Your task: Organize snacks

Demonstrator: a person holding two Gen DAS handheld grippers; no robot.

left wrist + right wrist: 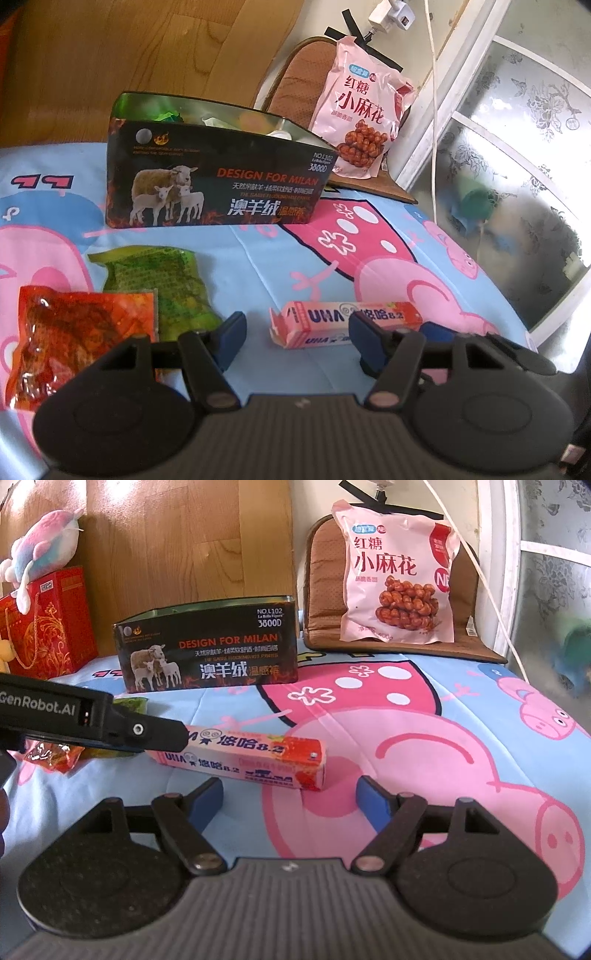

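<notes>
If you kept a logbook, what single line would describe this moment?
left gripper: open, empty | right gripper: open, empty | pink candy box: flat on sheet, ungripped | black tin: open, holding items | phase: approach

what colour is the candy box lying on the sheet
Pink, with a red strawberry end; the candy box shows best in the right wrist view.

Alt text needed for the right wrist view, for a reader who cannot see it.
The open right gripper hovers just short of a long pink UHA candy box lying on a blue cartoon-pig bedsheet. The left gripper reaches over the box's left end, and a black open-topped tin with sheep pictures stands behind.
</notes>
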